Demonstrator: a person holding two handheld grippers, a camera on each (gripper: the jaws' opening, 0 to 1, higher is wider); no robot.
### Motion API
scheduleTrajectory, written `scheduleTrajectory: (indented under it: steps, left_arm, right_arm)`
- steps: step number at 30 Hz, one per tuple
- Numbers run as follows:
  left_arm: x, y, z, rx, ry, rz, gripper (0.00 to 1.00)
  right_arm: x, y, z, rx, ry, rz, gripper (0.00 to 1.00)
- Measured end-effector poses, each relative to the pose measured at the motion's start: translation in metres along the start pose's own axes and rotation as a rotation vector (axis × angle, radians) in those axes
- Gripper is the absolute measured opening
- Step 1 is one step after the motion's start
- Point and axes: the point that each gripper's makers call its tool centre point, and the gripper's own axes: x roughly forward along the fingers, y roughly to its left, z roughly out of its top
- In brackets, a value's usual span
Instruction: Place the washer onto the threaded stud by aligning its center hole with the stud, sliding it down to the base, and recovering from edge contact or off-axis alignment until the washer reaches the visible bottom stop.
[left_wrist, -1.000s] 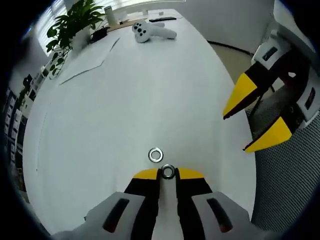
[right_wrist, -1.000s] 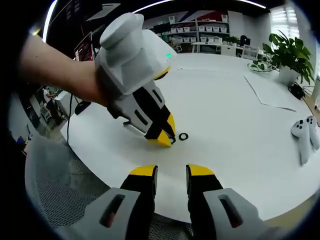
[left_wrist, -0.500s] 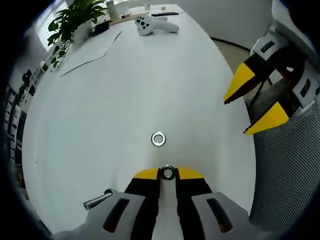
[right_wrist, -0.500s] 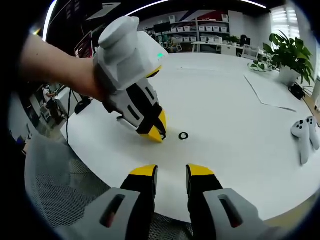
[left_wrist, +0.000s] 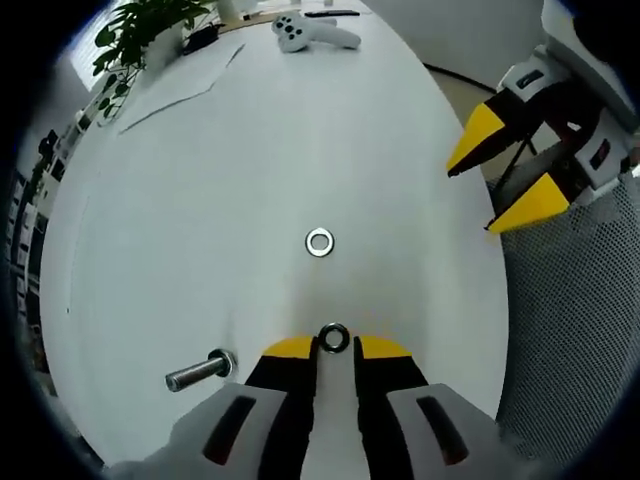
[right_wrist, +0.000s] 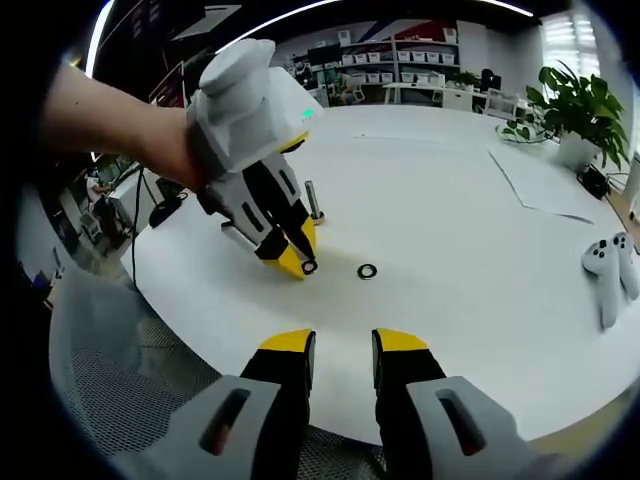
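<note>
In the left gripper view, the left gripper (left_wrist: 333, 345) rises from the bottom centre with its yellow tips clamped on a washer (left_wrist: 333, 338), held just above the white table (left_wrist: 200, 200); the threaded stud (left_wrist: 200, 370) appears at the lower left of that frame, beside the jaws and apart from the washer; in the right gripper view the same stud (right_wrist: 313, 201) stands upright at centre left, just behind the left gripper (right_wrist: 296, 262); so the pick-up looks done, while aligning the hole over the stud and sliding down to the base are not yet begun; a second washer (left_wrist: 320, 242) lies flat on the table at mid-frame, well apart from the stud; the right gripper (right_wrist: 343, 350) hovers at the bottom centre of its own view with jaws apart and nothing between them, near the table edge; game controllers (left_wrist: 305, 32) and a potted plant (left_wrist: 130, 30) sit along the top; no brand, label or writing is readable
</note>
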Motion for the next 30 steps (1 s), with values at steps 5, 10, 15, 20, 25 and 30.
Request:
scheduleTrajectory:
  steps: [5,10,15,20,25,30]
  left_arm:
    - [-0.0011,-0.0002,0.0003,0.008,0.005,0.004,0.10]
    - [0.0000,0.0002,0.0004,0.002,0.006,-0.001,0.09]
    - [-0.0007,-0.0004,0.0008,0.031,0.019,0.009,0.08]
    - [-0.0011,0.0008,-0.0002,0.014,-0.001,0.006,0.08]
    - [-0.0013,0.0003,0.0000,0.017,-0.015,0.009,0.08]
    - [-0.0051,-0.0018,-0.0037,-0.009,-0.031,0.003,0.08]
  right_arm:
    - [0.0001,-0.0001,-0.0008,-0.002,0.005,-0.002,0.26]
    - [0.0006,-0.0001,-0.0016,-0.005,0.009,-0.003,0.26]
    - [0.0004,-0.0004,-0.0016,-0.006,0.010,-0.005,0.26]
    - [0.0003,-0.0003,-0.0020,-0.007,0.014,-0.005,0.26]
    - [0.0003,-0.0008,-0.0026,-0.008,0.016,-0.006,0.26]
    - [0.0006,-0.0008,-0.0031,-0.010,0.019,-0.006,0.26]
